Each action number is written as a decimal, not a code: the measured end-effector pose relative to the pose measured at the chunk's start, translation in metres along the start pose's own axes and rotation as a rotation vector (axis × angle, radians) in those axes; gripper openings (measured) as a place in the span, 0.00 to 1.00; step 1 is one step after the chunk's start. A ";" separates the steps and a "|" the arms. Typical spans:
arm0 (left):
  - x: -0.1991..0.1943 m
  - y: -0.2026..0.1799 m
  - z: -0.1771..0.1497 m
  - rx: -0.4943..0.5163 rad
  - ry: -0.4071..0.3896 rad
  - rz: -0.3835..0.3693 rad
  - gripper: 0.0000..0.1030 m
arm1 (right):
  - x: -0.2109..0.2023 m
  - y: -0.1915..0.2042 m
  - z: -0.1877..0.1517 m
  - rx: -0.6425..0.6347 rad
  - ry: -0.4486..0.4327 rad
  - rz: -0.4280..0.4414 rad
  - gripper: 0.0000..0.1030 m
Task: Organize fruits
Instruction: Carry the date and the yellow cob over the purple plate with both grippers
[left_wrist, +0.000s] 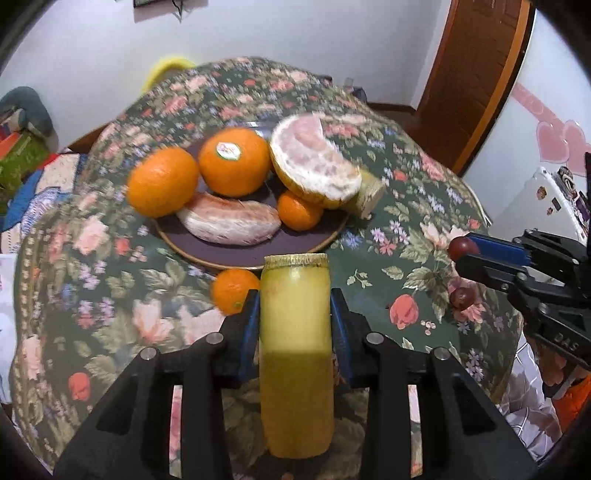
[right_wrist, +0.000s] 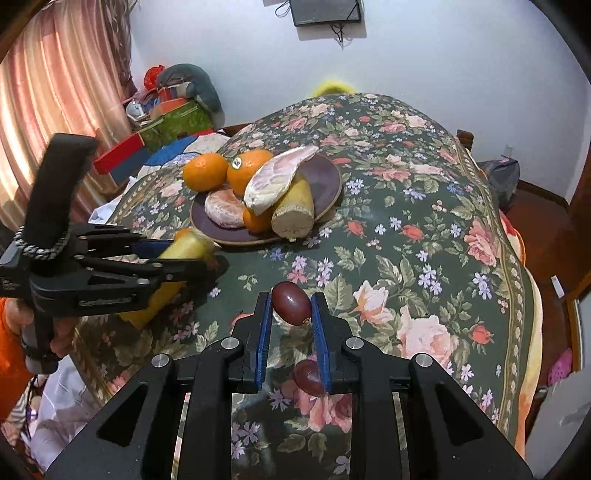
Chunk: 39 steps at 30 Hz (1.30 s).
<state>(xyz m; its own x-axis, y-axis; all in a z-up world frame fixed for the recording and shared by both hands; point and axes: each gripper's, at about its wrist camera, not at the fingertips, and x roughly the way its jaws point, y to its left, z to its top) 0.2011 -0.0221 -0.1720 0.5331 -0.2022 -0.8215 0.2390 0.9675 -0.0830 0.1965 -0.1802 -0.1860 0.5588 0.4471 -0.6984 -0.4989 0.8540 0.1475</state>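
My left gripper (left_wrist: 295, 295) is shut on a long yellow fruit piece (left_wrist: 295, 350), held above the floral cloth near the plate's front rim. It also shows in the right wrist view (right_wrist: 184, 251). My right gripper (right_wrist: 291, 306) is shut on a dark red grape (right_wrist: 291, 302); this shows in the left wrist view too (left_wrist: 462, 248). A second grape (right_wrist: 309, 377) lies on the cloth below the right fingers. The dark plate (left_wrist: 258, 251) holds two big oranges (left_wrist: 234, 160), a small mandarin (left_wrist: 298, 212), pomelo pieces (left_wrist: 314, 162) and another yellow piece (right_wrist: 293, 212). A loose mandarin (left_wrist: 233, 290) lies before the plate.
The round table wears a dark floral cloth (right_wrist: 424, 221). Boxes and clutter (right_wrist: 173, 110) stand beyond its far left. A wooden door (left_wrist: 480, 74) is at the right, a curtain (right_wrist: 55, 92) at the left.
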 end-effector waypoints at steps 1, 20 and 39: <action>-0.006 0.001 0.000 -0.001 -0.014 0.006 0.35 | -0.001 0.000 0.001 -0.001 -0.004 -0.001 0.19; -0.069 0.032 0.031 -0.095 -0.217 0.032 0.35 | -0.017 0.015 0.039 -0.027 -0.097 -0.001 0.19; -0.009 0.054 0.066 -0.087 -0.142 0.051 0.35 | 0.034 0.035 0.075 -0.102 -0.082 0.042 0.19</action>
<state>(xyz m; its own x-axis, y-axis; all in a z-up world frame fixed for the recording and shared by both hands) 0.2631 0.0217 -0.1320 0.6536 -0.1659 -0.7385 0.1407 0.9853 -0.0969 0.2475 -0.1151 -0.1516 0.5865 0.5054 -0.6329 -0.5853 0.8046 0.1001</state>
